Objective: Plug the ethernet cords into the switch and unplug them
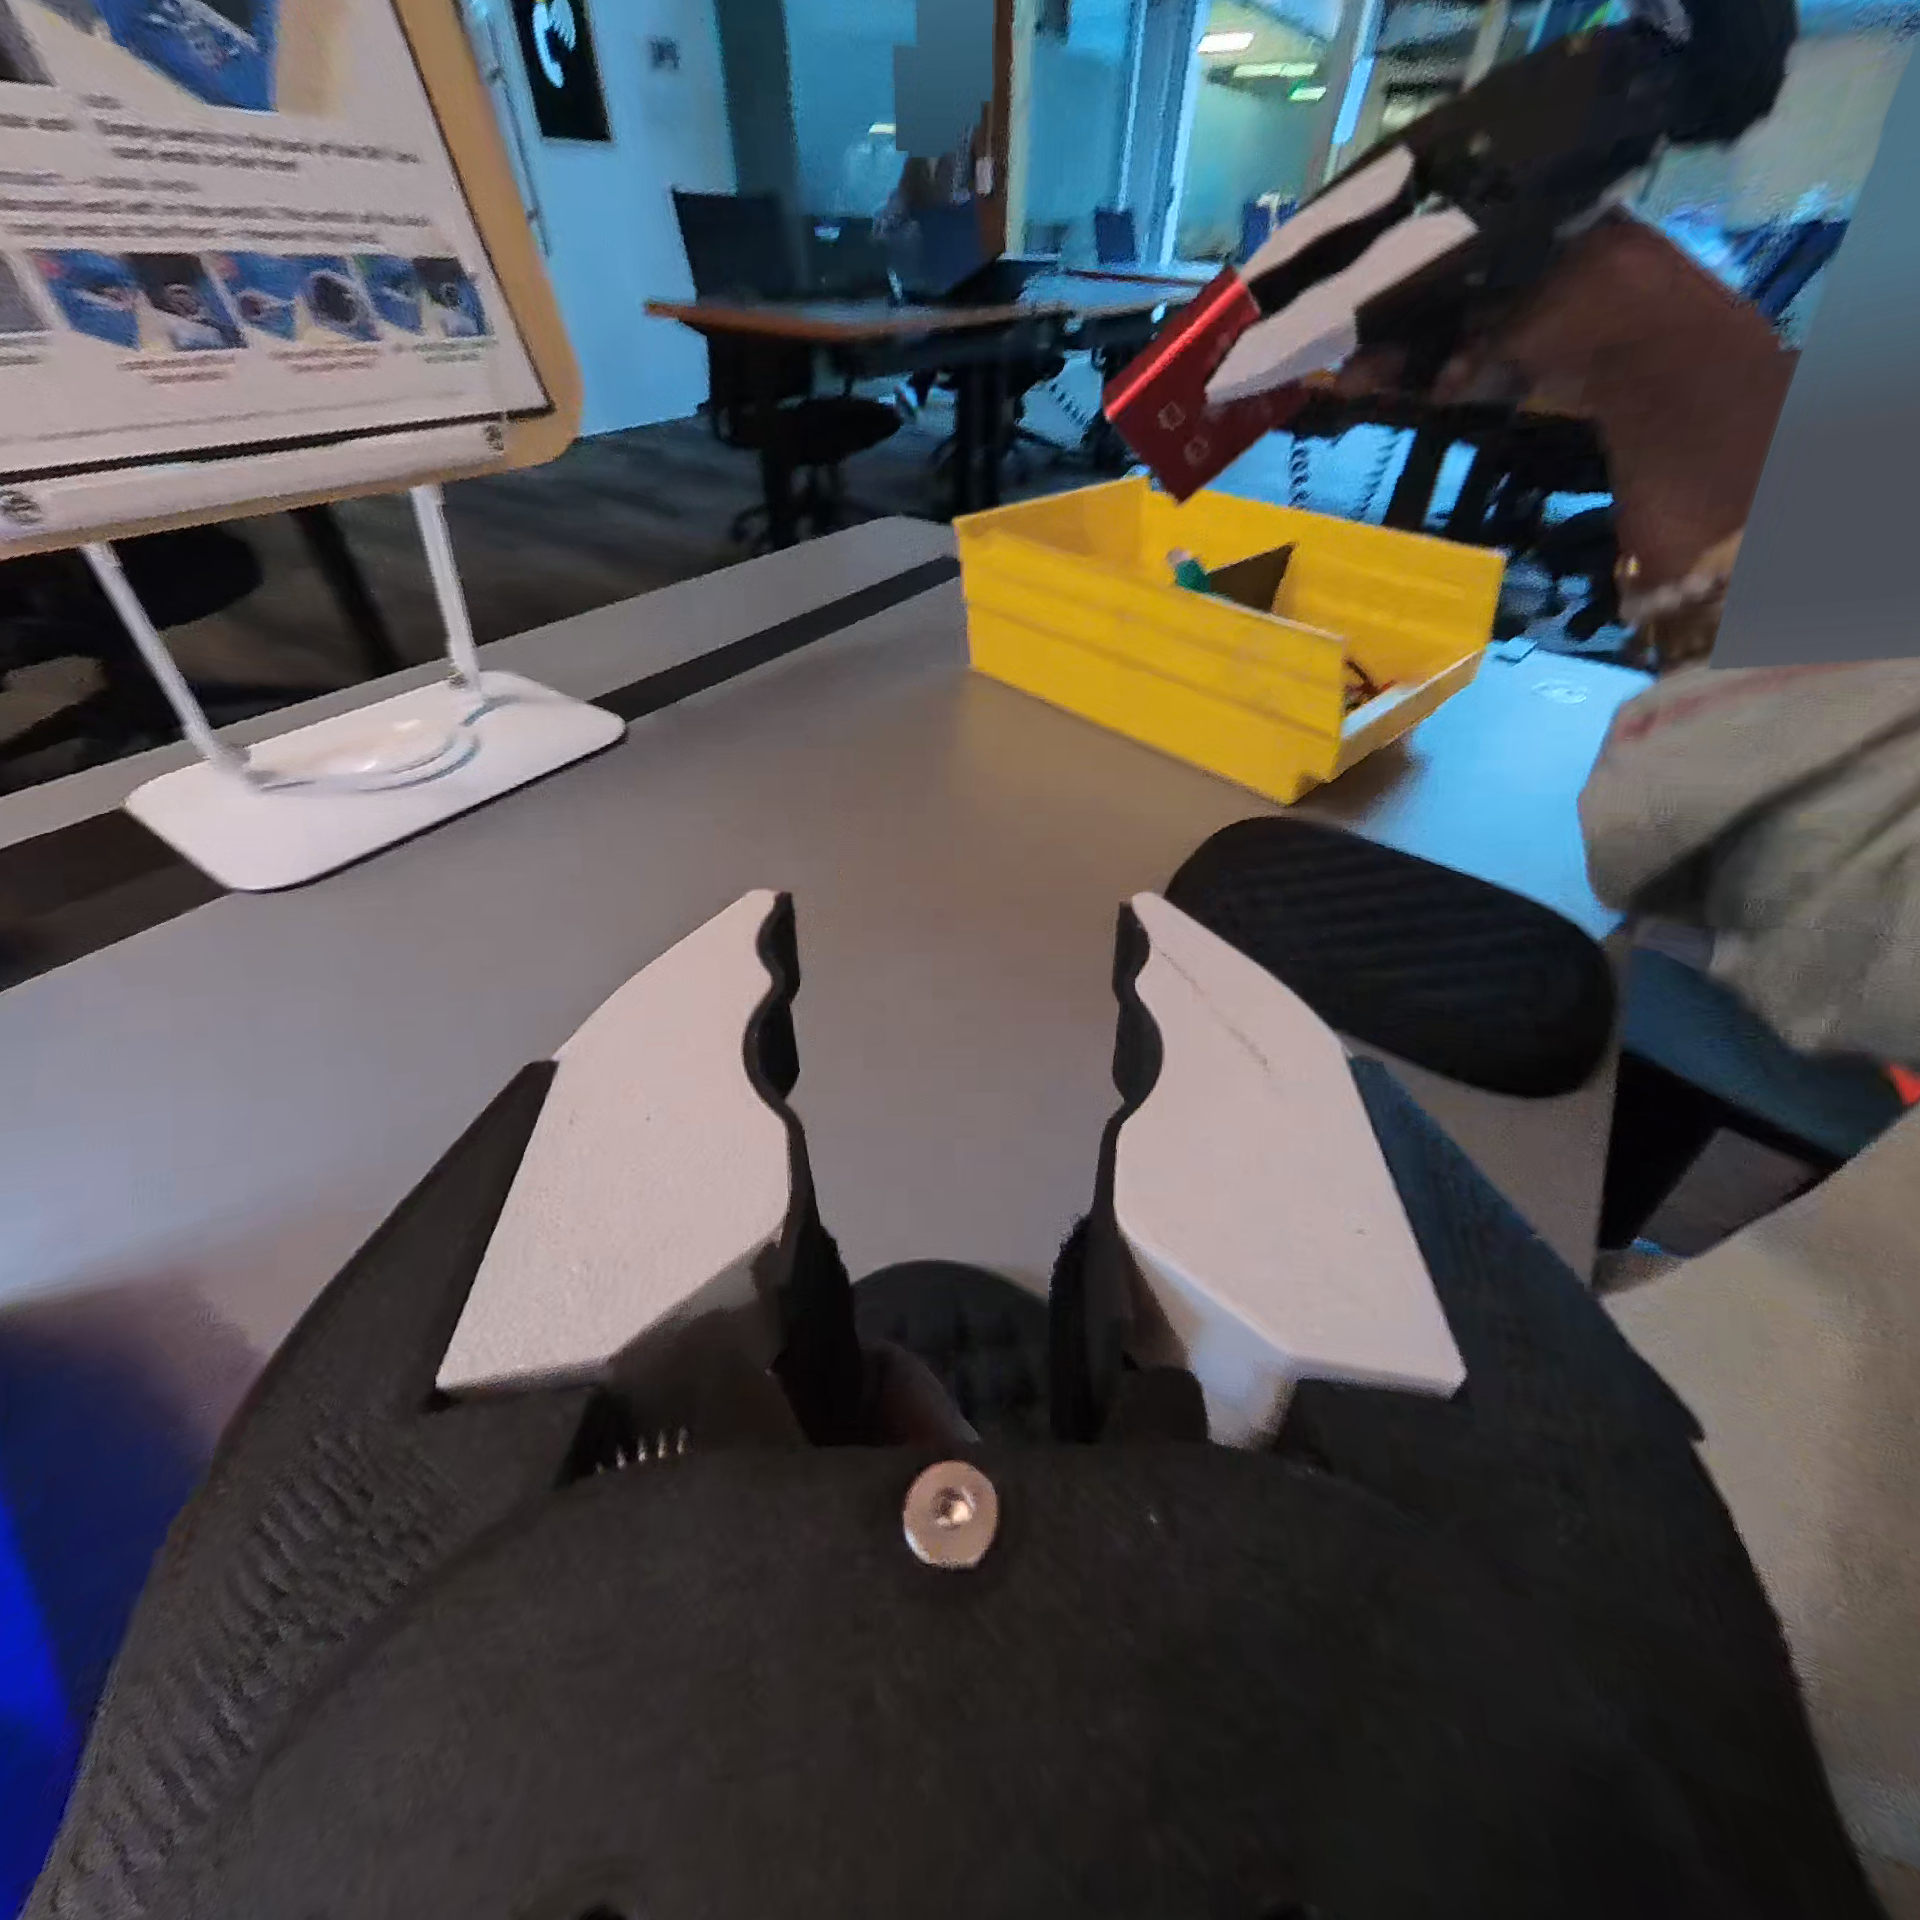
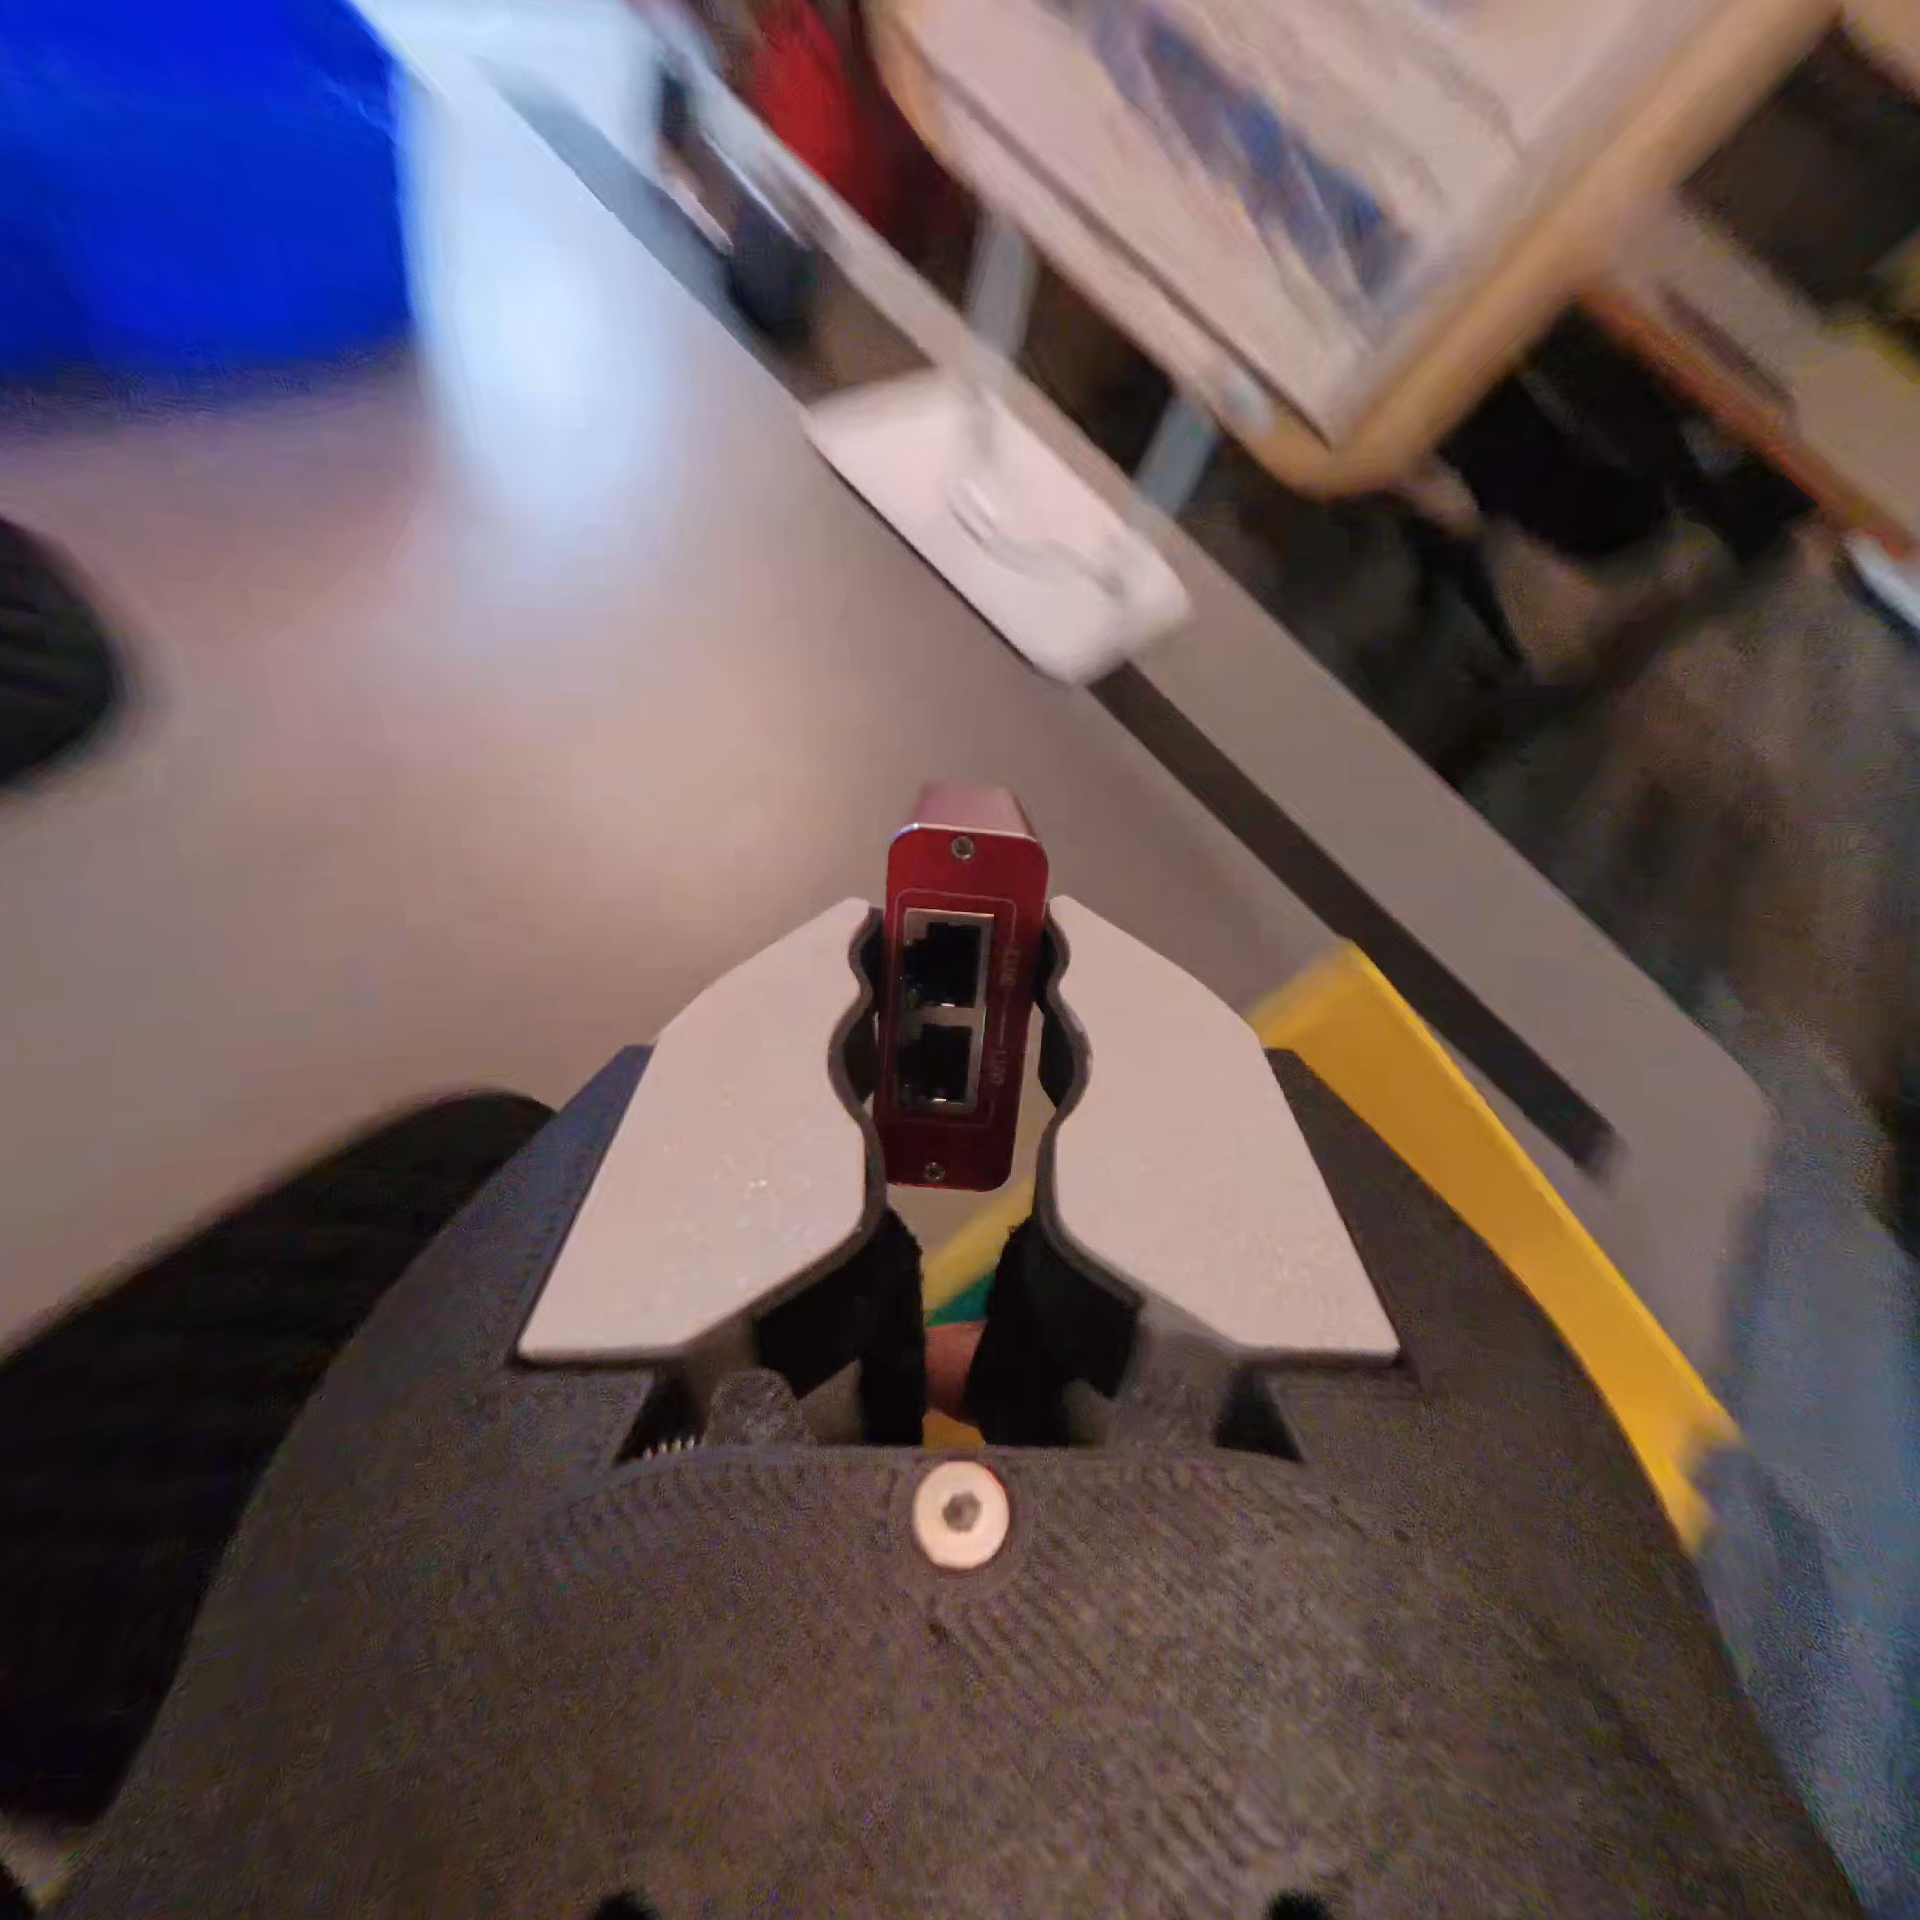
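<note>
Right tool [image 2: 961, 1013] gripping red switch [image 2: 951, 1003], above yellow bin [image 1: 1195, 623] – oddments inside

Left gripper [image 1: 951, 925] low over table [image 1: 520, 1039], jaws apart, nothing between. Bin [image 1: 1164, 655] ahead and right of it on table, near far edge. Sign stand [image 1: 374, 769] ahead-left on table, its board [image 1: 239, 239] raised above base. Chair back [image 1: 1392, 945] just right of left gripper, at table's near edge. Right gripper [image 1: 1247, 343] up in air above bin, clamped on switch [image 1: 1184, 400], clear of bin. In right wrist view switch [image 2: 961, 997] sits upright between fingers [image 2: 727, 1122], port face toward camera, two ports stacked; bin rim [image 2: 1475, 1174] below-right, stand base [image 2: 997, 530] beyond.
</note>
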